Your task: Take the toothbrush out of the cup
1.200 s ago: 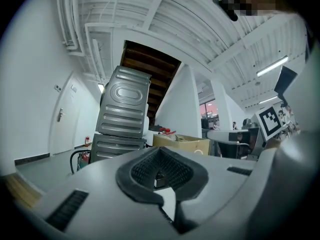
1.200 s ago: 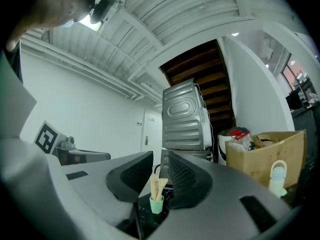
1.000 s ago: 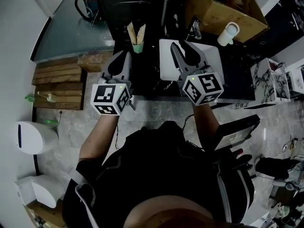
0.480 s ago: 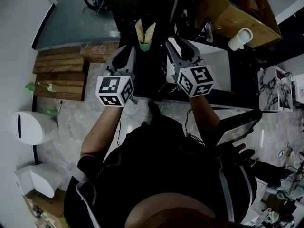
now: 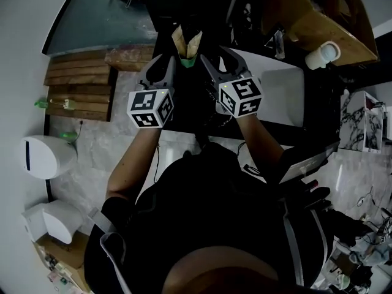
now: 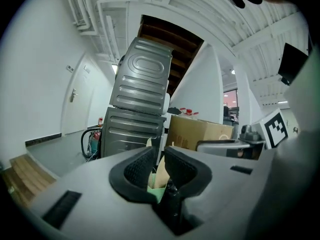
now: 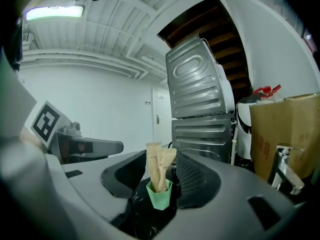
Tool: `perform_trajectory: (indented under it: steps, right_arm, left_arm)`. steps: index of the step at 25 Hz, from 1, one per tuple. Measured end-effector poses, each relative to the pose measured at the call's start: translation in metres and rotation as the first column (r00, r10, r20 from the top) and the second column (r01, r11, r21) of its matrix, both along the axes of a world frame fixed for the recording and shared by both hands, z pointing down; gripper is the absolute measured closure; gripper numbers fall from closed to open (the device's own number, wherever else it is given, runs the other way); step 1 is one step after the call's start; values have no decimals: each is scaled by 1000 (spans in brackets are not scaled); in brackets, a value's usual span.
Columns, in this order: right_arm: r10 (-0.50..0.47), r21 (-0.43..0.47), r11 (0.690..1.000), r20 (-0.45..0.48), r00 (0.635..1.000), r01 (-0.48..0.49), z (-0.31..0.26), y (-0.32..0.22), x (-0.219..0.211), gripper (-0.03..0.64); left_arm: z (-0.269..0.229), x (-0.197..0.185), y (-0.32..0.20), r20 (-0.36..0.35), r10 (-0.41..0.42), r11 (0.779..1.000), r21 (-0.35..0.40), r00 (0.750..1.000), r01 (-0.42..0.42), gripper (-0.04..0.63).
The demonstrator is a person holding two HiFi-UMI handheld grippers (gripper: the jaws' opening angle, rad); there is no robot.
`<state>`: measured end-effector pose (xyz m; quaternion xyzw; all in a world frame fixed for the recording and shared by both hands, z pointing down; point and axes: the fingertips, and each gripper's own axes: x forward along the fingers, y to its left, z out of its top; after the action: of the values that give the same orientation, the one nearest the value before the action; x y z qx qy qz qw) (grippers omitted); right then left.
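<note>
A small green cup (image 5: 188, 59) stands on the dark counter with two tan paper-wrapped toothbrushes (image 5: 186, 40) upright in it. My left gripper (image 5: 164, 64) is just left of the cup. Its jaws have just been opening and stand a narrow gap apart with nothing between them; the cup (image 6: 155, 188) shows beyond that gap. My right gripper (image 5: 222, 58) is just right of the cup. Its jaws have also just been opening and now stand wide. The cup (image 7: 159, 196) and toothbrushes (image 7: 158, 168) appear through the gap, touching neither pad.
Two stacked grey metal machines (image 6: 142, 94) rise behind the cup. A cardboard box (image 5: 318, 11), a white cup (image 5: 323, 55) and a white board (image 5: 278, 94) are at the right. A tap (image 7: 282, 170) stands right of the jaws. Wooden pallets (image 5: 76, 94) lie at the left.
Both grippers have moved forward and closer together, ending on either side of the green cup. The right jaws stand wider than before.
</note>
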<state>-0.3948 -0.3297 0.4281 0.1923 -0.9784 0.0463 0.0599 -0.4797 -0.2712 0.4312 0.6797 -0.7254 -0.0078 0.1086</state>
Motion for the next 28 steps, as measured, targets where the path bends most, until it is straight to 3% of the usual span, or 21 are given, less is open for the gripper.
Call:
perform_trajectory:
  steps: [7, 26, 28]
  right_arm:
    - [-47, -47, 998, -31, 998, 46, 35, -16, -30, 430]
    - [-77, -130, 989, -58, 995, 69, 83, -40, -68, 431]
    - [-77, -143, 987, -60, 995, 68, 86, -40, -70, 459]
  left_arm:
    - [23, -18, -26, -9, -26, 999, -27, 1000, 26, 485]
    - [59, -24, -46, -43, -29, 995, -93, 999, 25, 482]
    - [60, -23, -44, -49, -28, 995, -95, 998, 23, 482]
